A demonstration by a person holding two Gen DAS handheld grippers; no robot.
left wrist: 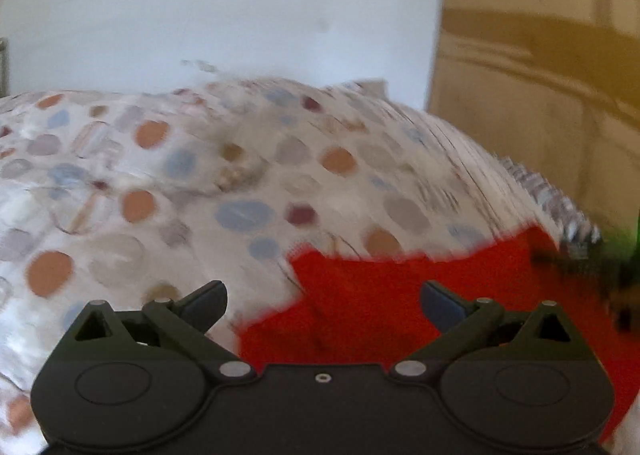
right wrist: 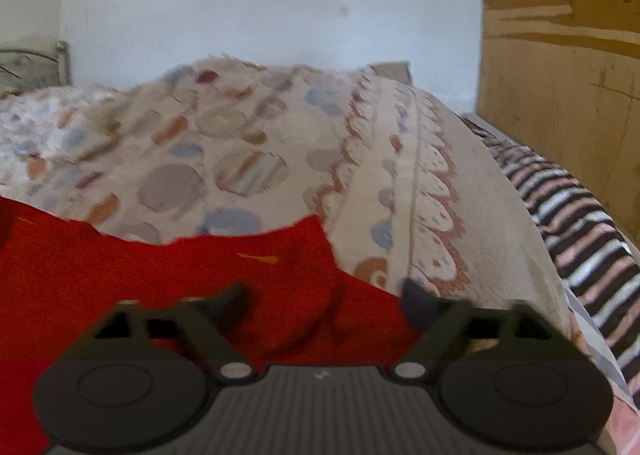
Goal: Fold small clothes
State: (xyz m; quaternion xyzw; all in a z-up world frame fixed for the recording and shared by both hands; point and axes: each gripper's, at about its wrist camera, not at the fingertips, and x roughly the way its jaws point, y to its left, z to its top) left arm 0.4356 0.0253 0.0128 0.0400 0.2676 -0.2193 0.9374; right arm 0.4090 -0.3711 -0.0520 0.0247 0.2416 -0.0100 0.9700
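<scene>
Red cloth, a small garment (right wrist: 168,279), lies spread on the bed right under both tools, its far edge running across the spotted bedspread (right wrist: 240,143). The right gripper (right wrist: 324,303) has its jaws spread wide, nothing pinched, the cloth only lying beneath the gap and rumpled into a soft ridge there. The left gripper (left wrist: 324,301) stands wide apart too, empty, over the garment's left corner (left wrist: 360,295) where the red meets the spots. So nobody has hold of anything. How far along? Hard to call: the piece looks roughly flat with a notched edge on the left, possibly one fold laid, and I judge at least another fold plus a smoothing of that ridge is left. Both views are blurred, so seams and sleeves cannot be made out. Around it: a striped blanket (right wrist: 572,215) down the right side of the bed, a brown wooden panel (right wrist: 560,55) beyond, a pale wall (right wrist: 280,15) behind. Nothing blocks the garment; the lumpy bedding beneath may make crisp creases awkward.
</scene>
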